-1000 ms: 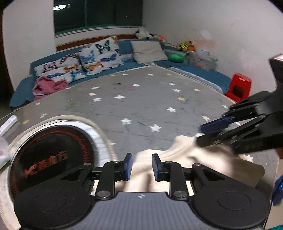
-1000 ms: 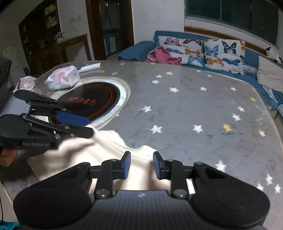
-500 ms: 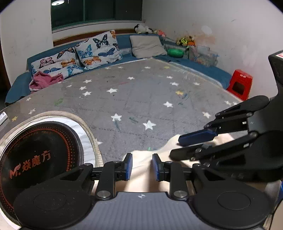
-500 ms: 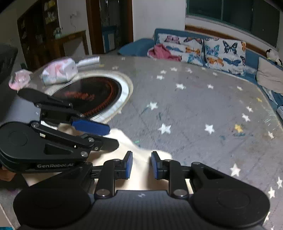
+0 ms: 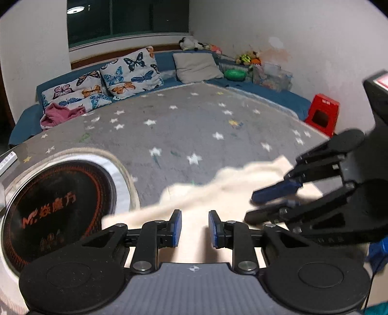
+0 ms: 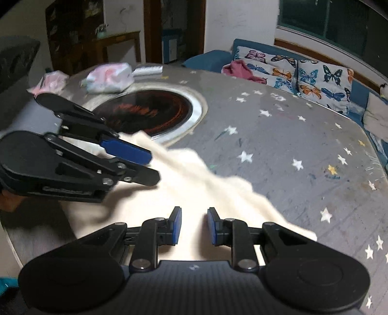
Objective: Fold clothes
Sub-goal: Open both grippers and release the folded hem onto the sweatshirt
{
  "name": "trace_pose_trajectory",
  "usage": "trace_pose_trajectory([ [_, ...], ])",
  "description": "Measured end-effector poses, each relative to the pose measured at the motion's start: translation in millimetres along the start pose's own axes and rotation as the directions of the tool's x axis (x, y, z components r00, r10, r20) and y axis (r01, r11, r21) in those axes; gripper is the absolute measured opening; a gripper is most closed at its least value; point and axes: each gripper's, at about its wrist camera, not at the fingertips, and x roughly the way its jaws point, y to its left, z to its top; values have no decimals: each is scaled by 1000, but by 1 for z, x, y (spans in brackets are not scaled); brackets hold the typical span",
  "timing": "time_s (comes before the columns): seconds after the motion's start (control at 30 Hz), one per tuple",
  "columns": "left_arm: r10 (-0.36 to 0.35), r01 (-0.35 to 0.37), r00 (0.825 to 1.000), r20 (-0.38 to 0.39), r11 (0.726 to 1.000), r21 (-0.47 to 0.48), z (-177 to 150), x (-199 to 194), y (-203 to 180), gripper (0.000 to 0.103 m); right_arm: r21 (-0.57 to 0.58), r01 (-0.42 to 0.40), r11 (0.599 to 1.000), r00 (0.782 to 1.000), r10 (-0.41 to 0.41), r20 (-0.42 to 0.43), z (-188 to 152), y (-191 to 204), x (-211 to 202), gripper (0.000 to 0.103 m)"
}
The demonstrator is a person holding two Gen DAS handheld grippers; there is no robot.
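Two grippers worked side by side over a cream garment (image 5: 194, 201) that lay bunched and blurred at the near edge of a round table (image 5: 184, 130). The left gripper (image 5: 192, 229) had its blue pads apart with a moderate gap, and pale cloth showed between and beneath them; whether the cloth was pinched could not be told. The right gripper (image 6: 192, 226) stood the same way, fingers parted over the cloth, grip uncertain. In the right wrist view the left gripper (image 6: 150, 167) also appeared from the side, its fingers spread above the garment's far end.

A grey cover scattered with white stars dressed the table. Set into it on the left was a dark round hob (image 5: 51, 206) with an orange ring and lettering, framed by a pale metal rim. Beyond the hob lay a soft pink-and-white pack (image 6: 109, 77).

A blue bench sofa (image 5: 278, 97) curved around the far side of the table, carrying butterfly cushions (image 5: 128, 75), a plain grey pillow (image 5: 196, 66) and a crumpled pink cloth (image 5: 60, 115). A green bowl (image 5: 235, 74) and toys sat in the corner, and a red stool (image 5: 322, 114) stood by the white wall. A dark window (image 5: 126, 19) ran above the sofa.
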Motion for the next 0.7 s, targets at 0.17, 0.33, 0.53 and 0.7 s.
trace_pose_trajectory([
  [0.17,1,-1,1000,4,1000,-19,-23,-20,-2,27,-50,-21,999,999,23,26,-10,19,-22,22],
  [0.33,27,-27,1000,8,999,-47,-42,-33,0,27,-122,-33,992,999,35,16,-28,43,-31,22],
  [0.53,41,-38,999,31,994,-98,-51,-54,6,27,-103,-20,994,998,25,49,-38,41,-55,22],
  [0.7,35,-33,999,16,992,-125,-63,-55,10,28,-36,-10,999,1000,11,10,-53,25,-59,22],
])
